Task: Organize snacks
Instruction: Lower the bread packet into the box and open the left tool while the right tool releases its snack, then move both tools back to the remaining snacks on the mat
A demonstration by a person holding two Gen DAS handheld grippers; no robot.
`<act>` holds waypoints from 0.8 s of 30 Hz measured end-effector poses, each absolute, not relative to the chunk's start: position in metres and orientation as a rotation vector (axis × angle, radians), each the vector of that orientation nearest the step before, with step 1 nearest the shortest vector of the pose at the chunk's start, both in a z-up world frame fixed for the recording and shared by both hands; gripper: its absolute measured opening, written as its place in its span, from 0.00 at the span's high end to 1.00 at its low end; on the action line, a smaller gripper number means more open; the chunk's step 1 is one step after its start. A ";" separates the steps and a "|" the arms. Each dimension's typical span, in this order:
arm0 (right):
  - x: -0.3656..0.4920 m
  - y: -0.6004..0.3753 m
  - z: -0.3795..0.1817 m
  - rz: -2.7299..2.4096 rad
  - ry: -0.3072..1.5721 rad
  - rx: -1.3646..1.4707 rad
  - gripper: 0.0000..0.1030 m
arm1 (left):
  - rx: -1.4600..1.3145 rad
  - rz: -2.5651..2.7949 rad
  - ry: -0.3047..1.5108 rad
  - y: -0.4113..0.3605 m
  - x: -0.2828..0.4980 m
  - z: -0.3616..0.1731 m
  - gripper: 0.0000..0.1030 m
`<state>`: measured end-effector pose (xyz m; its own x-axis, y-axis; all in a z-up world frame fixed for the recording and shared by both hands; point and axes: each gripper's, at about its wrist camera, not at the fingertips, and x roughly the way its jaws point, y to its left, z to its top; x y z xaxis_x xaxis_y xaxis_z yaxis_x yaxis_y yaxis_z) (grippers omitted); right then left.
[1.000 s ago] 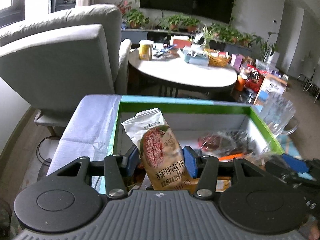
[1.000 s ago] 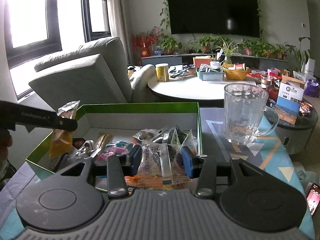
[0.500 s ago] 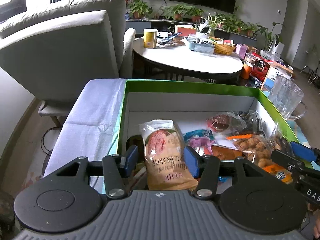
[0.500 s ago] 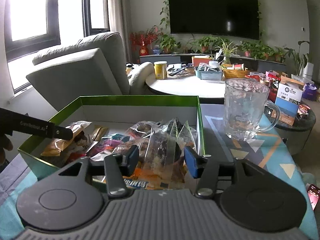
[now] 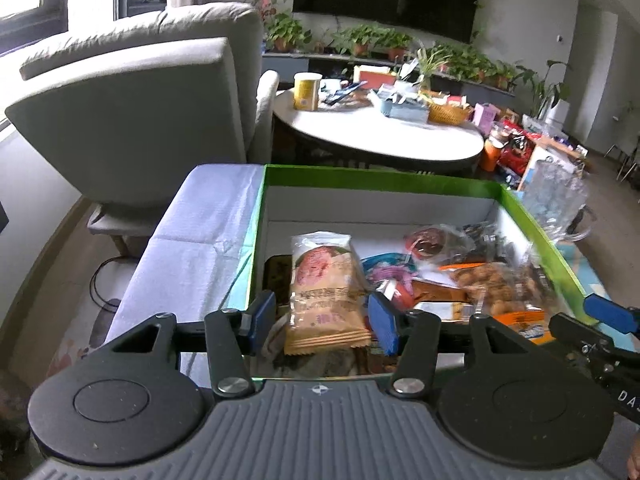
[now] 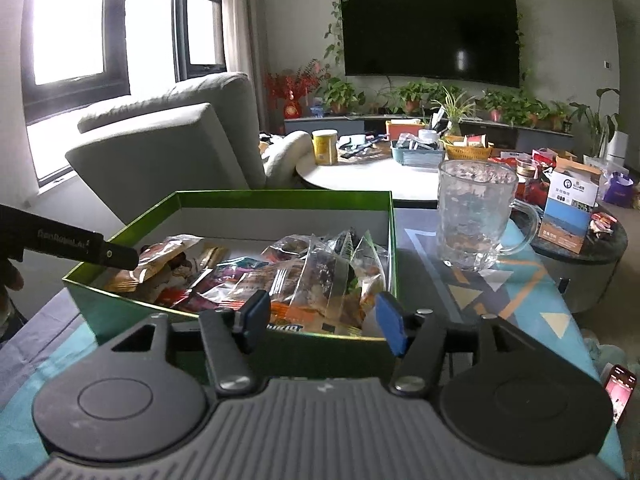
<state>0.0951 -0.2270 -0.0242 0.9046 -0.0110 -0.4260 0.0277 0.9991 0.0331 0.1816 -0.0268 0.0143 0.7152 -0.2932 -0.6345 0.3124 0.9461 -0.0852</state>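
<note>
A green-rimmed box (image 5: 372, 178) holds several snack packets. A tan bread packet (image 5: 324, 292) lies flat at its near left, between the spread pads of my left gripper (image 5: 322, 320), which is open and no longer pinches it. In the right wrist view the same box (image 6: 280, 196) is full of clear and coloured packets (image 6: 320, 276). My right gripper (image 6: 324, 318) is open and empty at the box's near right corner, with a clear packet lying in the box just beyond the pads. The left gripper's finger (image 6: 80, 250) reaches in from the left.
A clear glass mug (image 6: 476, 220) stands on the patterned tablecloth (image 6: 520, 300) right of the box. A grey armchair (image 5: 132, 120) and a round white table (image 5: 380, 136) with clutter stand behind. A phone (image 6: 620, 388) lies at the right edge.
Both grippers lowered their packets into the box and opened. The bread packet went from upright in the left jaws to lying flat. The right gripper's clear packet now rests in the box.
</note>
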 end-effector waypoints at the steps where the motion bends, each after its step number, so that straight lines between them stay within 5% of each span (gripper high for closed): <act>1: 0.091 -0.227 -0.023 -0.016 0.433 0.034 0.57 | 0.028 -0.339 0.691 -0.027 0.178 0.016 0.53; 24: 0.007 -0.248 -0.062 -0.211 0.460 -0.033 0.57 | 0.179 -0.609 0.887 -0.091 0.066 -0.021 0.46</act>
